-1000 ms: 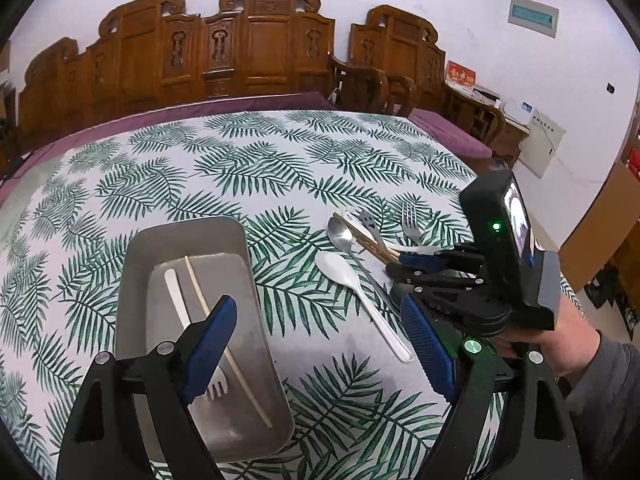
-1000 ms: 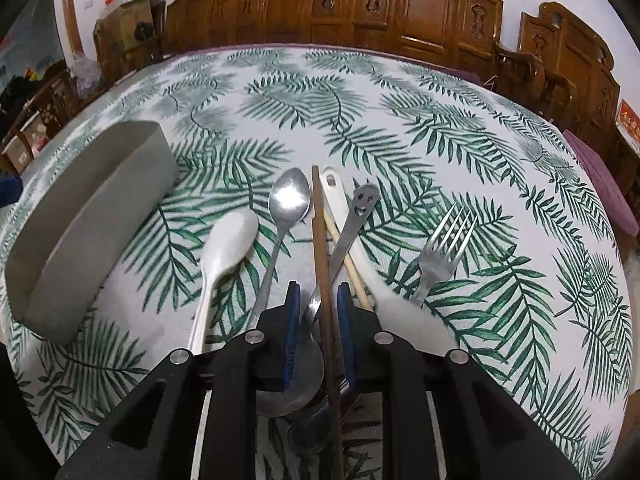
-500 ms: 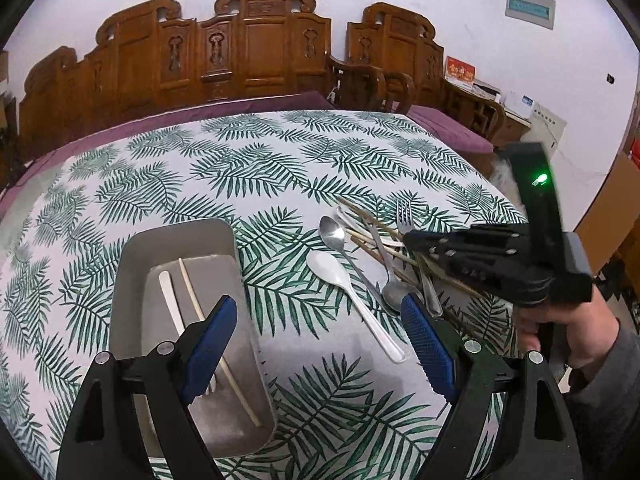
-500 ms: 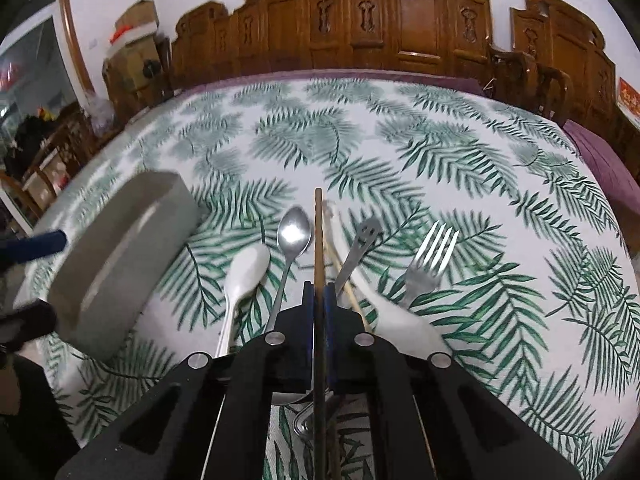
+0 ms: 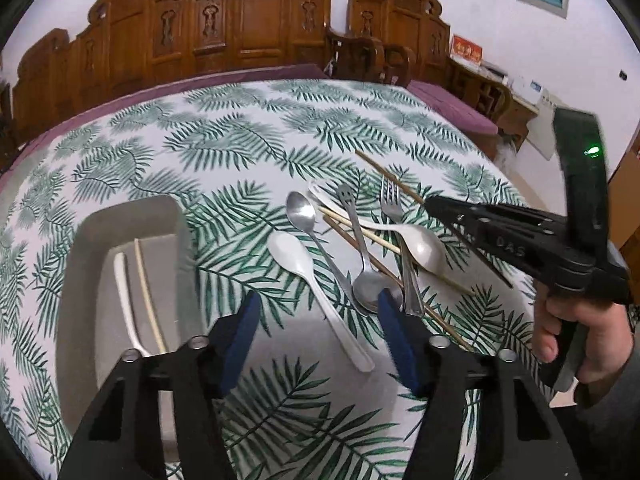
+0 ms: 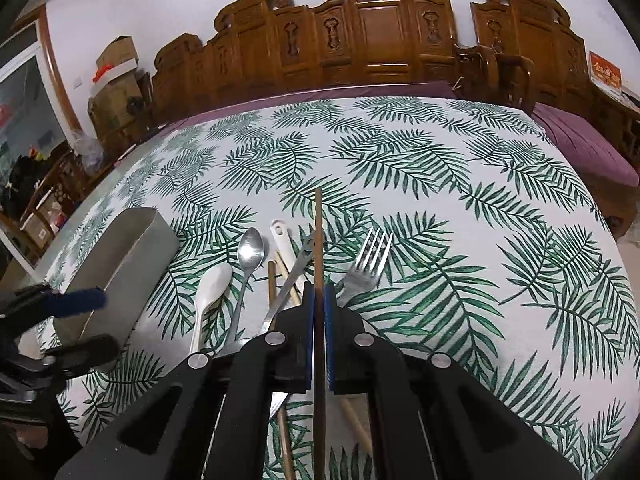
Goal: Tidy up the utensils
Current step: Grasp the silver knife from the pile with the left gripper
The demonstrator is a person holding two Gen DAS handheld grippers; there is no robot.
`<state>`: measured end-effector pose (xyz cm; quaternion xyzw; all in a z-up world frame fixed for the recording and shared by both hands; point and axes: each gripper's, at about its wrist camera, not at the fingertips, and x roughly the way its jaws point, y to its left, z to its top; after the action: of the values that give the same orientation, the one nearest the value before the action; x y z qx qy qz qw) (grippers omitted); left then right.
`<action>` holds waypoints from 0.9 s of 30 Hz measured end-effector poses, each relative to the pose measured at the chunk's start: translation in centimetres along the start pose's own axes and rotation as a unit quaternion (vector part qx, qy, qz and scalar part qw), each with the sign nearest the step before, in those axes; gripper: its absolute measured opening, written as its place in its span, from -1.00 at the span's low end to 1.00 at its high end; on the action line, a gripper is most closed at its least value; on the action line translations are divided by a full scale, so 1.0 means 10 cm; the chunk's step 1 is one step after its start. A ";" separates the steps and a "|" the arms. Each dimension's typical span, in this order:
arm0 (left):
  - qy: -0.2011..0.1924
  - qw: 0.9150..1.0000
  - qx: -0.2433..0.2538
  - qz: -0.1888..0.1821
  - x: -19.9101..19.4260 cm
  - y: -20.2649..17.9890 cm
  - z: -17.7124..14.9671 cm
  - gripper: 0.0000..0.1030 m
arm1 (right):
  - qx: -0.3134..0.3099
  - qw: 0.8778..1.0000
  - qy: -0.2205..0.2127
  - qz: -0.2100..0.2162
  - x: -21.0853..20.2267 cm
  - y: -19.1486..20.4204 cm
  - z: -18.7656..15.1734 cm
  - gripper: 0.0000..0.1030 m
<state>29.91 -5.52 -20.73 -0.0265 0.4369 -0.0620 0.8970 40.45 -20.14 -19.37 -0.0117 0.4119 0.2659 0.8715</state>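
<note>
My right gripper (image 6: 319,292) is shut on a dark wooden chopstick (image 6: 318,236) and holds it above the pile of utensils; it also shows in the left wrist view (image 5: 432,202), where the chopstick (image 5: 386,174) sticks out to the far left. My left gripper (image 5: 316,316) is open and empty, low over the table between the grey tray (image 5: 132,216) and the pile. The tray holds a white utensil (image 5: 122,284) and a pale chopstick (image 5: 146,292). On the cloth lie a white spoon (image 5: 296,260), a metal spoon (image 5: 304,216), a fork (image 5: 392,200) and more chopsticks (image 5: 360,236).
The table has a palm-leaf cloth (image 6: 400,168). Carved wooden chairs (image 6: 360,32) line its far edge. The grey tray also shows at the left of the right wrist view (image 6: 132,248). A person's hand (image 5: 580,332) holds the right gripper.
My right gripper closed on the dark chopstick and lifted it up off the pile. My left gripper moved right, toward the utensils, and stayed open.
</note>
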 end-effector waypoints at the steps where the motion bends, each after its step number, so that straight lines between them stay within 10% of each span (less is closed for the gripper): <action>1: 0.003 1.000 0.001 0.002 0.03 -0.02 0.01 -0.03 | 0.000 1.000 0.000 -0.001 0.00 -0.01 -0.01 -0.89; 27: 0.067 0.997 -0.032 0.004 0.74 0.05 0.02 -0.66 | -0.015 1.000 0.015 -0.009 0.12 0.09 -0.04 -0.89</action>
<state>34.59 -5.98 -26.45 -0.0490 0.4980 -0.0467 0.8645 40.38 -18.96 -20.29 -0.0323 0.4207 0.2640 0.8673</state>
